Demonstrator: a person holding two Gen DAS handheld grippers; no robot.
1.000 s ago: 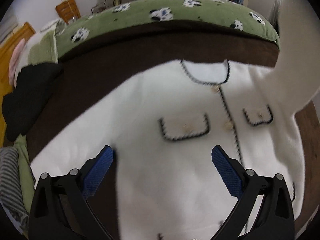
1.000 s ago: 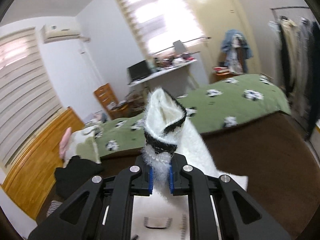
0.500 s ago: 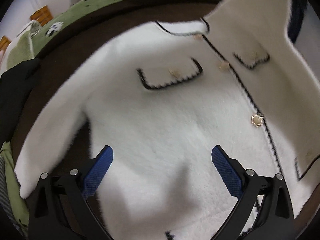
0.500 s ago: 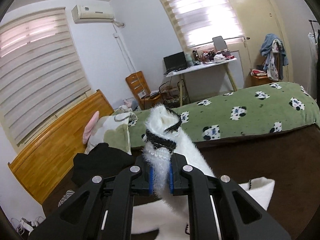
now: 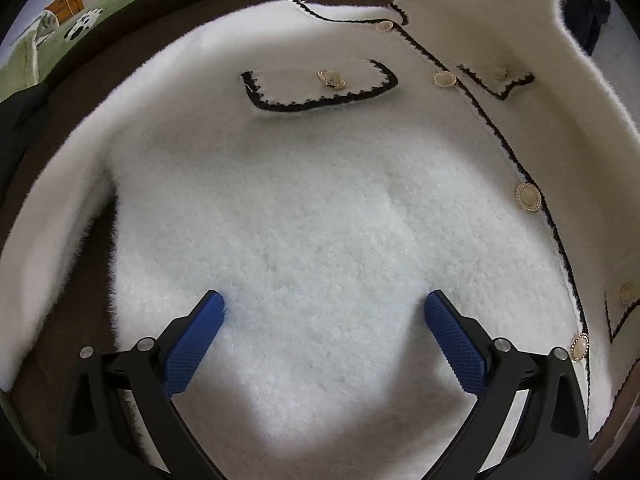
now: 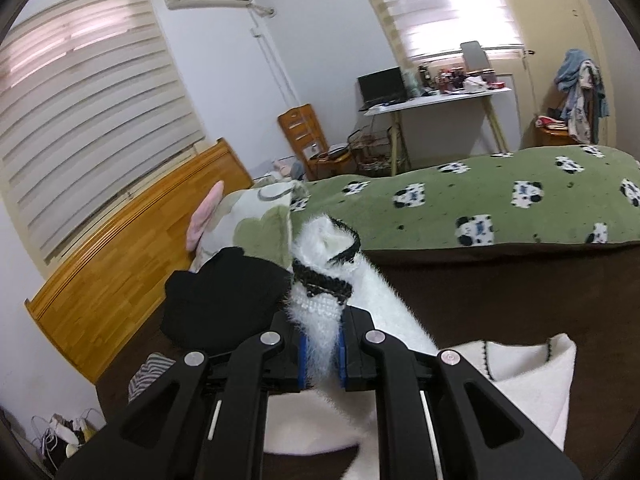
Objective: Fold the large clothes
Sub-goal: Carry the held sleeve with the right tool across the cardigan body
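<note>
A white cardigan point(image 5: 320, 208) is spread front-up on the bed point(image 6: 500, 300), barely folded. One sleeve cuff point(image 6: 320, 280) is pinched in the closed right gripper point(image 6: 322, 356) and lifted. The left gripper point(image 5: 324, 312) is held wide open, empty, above the body. Most folding is judged undone.
</note>
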